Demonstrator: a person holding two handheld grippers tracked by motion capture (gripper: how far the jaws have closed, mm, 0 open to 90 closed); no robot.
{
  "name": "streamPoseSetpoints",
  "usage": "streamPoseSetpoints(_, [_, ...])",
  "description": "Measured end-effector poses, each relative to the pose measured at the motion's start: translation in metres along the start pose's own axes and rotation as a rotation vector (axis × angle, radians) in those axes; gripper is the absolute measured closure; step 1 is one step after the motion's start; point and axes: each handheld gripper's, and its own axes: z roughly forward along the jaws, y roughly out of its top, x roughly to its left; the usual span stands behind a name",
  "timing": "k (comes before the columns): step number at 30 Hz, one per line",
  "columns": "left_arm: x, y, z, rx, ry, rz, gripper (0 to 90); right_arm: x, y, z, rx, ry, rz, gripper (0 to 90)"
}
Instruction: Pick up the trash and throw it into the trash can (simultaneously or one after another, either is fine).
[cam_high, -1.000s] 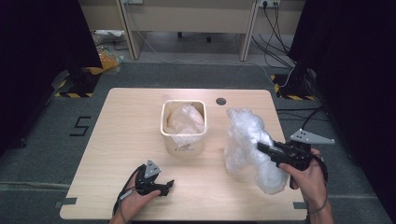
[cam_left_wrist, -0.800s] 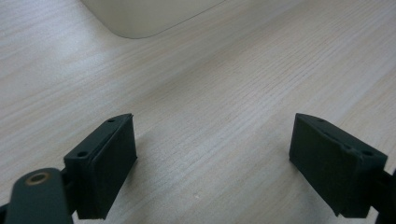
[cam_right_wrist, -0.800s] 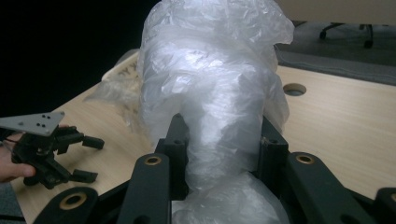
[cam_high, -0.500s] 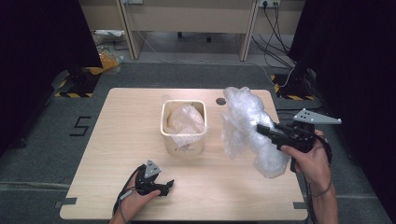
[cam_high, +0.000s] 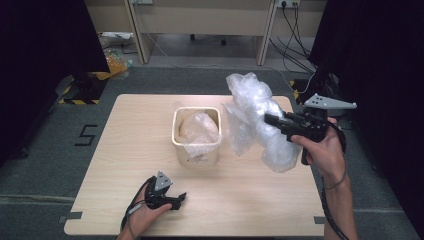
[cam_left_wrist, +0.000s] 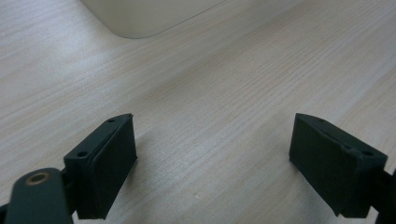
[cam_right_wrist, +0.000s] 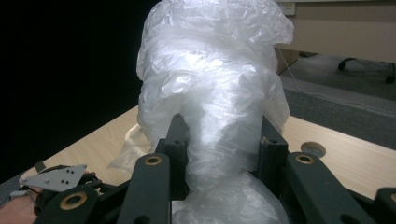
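Note:
A big crumpled bundle of clear plastic wrap (cam_high: 255, 117) hangs in the air above the table's right half, and my right gripper (cam_high: 272, 121) is shut on its middle. In the right gripper view both black jaws squeeze the bundle of clear plastic wrap (cam_right_wrist: 215, 102) at its waist. A cream square bin (cam_high: 196, 136) stands at the table's centre with more clear plastic crumpled inside. My left gripper (cam_high: 181, 198) rests on the table near the front edge. Its jaws stand wide open over bare wood, with the left gripper (cam_left_wrist: 212, 154) holding nothing.
The wooden table (cam_high: 125, 130) has a round cable hole (cam_right_wrist: 313, 149) near its far right corner. Beyond the table are desk legs, cables and a dark curtain on each side. The bin's base (cam_left_wrist: 140, 16) lies just ahead of the left gripper.
My right gripper has lifted the plastic bundle off the table and carried it up and a little farther away. The left gripper has stayed put.

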Motion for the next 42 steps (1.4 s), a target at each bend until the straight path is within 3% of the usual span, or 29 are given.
streamPoseSetpoints(11, [0.000,0.000,0.000,0.003,-0.002,0.001,13.9,0.009,0.035,0.027,0.002,0.033,-0.027,65.5])
streamPoseSetpoints(26, [0.000,0.000,0.000,0.003,-0.002,0.001,14.0,0.024,0.052,0.080,0.043,0.104,-0.028,65.9])
streamPoseSetpoints(34, [0.000,0.000,0.000,0.003,-0.002,0.001,14.0,0.038,0.048,0.119,0.115,0.132,-0.044,65.9])
streamPoseSetpoints(42, [0.000,0.000,0.000,-0.003,0.000,-0.005,14.0,0.040,0.032,0.157,0.198,0.154,-0.032,65.9])
